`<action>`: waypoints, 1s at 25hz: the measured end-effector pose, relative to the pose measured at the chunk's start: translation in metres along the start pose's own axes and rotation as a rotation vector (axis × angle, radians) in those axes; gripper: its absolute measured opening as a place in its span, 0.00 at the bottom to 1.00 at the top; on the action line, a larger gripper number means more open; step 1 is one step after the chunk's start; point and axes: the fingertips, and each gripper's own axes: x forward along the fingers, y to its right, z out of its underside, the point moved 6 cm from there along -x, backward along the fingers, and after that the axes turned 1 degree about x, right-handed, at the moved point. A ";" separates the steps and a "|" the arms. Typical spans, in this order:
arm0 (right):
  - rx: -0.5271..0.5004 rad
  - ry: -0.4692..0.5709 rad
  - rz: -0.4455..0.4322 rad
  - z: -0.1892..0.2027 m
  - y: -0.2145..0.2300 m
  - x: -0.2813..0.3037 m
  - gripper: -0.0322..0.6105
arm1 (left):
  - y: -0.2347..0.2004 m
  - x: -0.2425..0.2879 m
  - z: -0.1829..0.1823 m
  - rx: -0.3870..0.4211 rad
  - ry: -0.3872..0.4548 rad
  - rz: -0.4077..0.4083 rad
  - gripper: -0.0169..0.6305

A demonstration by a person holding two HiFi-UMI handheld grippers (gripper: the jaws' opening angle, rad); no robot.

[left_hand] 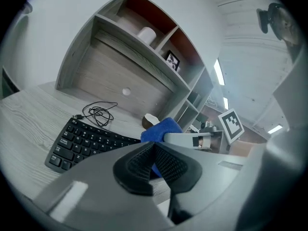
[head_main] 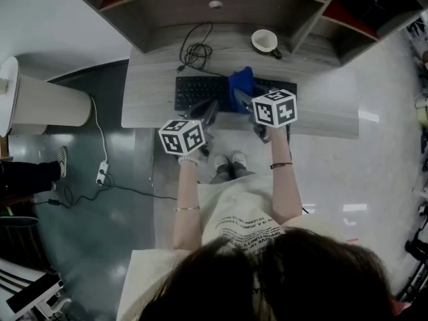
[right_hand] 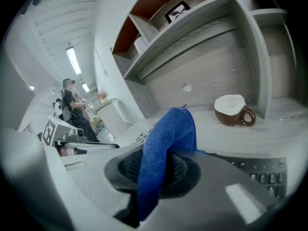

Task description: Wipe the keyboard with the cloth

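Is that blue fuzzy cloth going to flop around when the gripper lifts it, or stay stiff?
Probably floppy: the blue woven cloth folds over and hangs limp from the right gripper. Likely light, since one pinch holds it up. Its rough weave probably won't slip easily.

Black keyboard (head_main: 200, 92) lies flat on the surface (head_main: 154, 105); blue cloth (head_main: 241, 82), pinched in the right tool (right_hand: 161, 170), bunches upright over its right half.

The bench (head_main: 154, 105) is seen steeply from overhead; both gripper views, low and close, face the shelves (left_hand: 130, 47), sharing the keyboard (head_main: 197, 93).
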 end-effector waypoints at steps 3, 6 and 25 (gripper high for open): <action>-0.006 -0.003 -0.019 -0.001 -0.002 0.002 0.14 | -0.001 -0.003 0.001 -0.004 0.016 -0.026 0.03; -0.016 -0.005 -0.044 -0.002 -0.003 0.006 0.14 | -0.004 -0.005 0.001 -0.010 0.035 -0.052 0.03; 0.002 0.002 -0.057 -0.007 -0.019 0.030 0.14 | -0.032 -0.024 -0.004 -0.008 0.033 -0.087 0.03</action>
